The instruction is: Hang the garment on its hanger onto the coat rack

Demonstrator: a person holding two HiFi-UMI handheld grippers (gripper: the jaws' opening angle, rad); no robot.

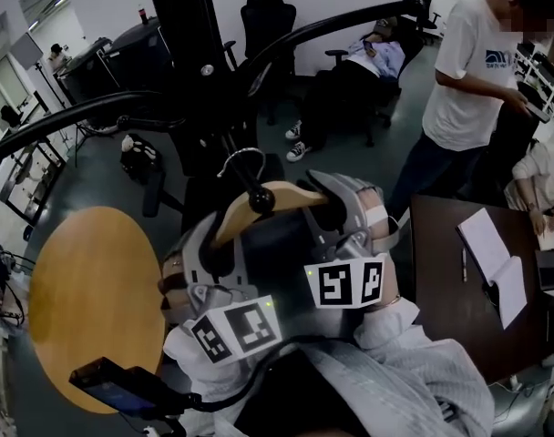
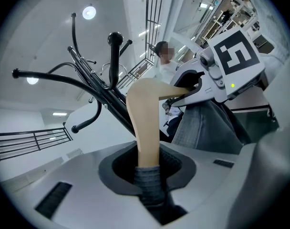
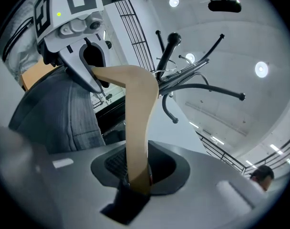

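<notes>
A wooden hanger (image 1: 263, 206) carries a grey garment (image 1: 277, 262) and is held up against the black coat rack (image 1: 200, 53). My left gripper (image 1: 204, 248) is shut on the hanger's left arm (image 2: 145, 123), with garment cloth (image 2: 150, 187) also between the jaws. My right gripper (image 1: 339, 200) is shut on the right arm (image 3: 138, 128). The metal hook (image 1: 243, 157) is right beside a knob-tipped peg (image 1: 259, 198); I cannot tell whether it rests on it. Each gripper view shows the other gripper: the right gripper (image 2: 183, 92) and the left gripper (image 3: 95, 73).
A round wooden table (image 1: 90, 308) stands at the lower left, with a dark device (image 1: 122, 385) at its near edge. At the right is a dark table (image 1: 441, 280) with an open notebook (image 1: 494, 264). A person in a white shirt (image 1: 477, 62) stands behind it; another person (image 1: 359, 71) reclines in a chair.
</notes>
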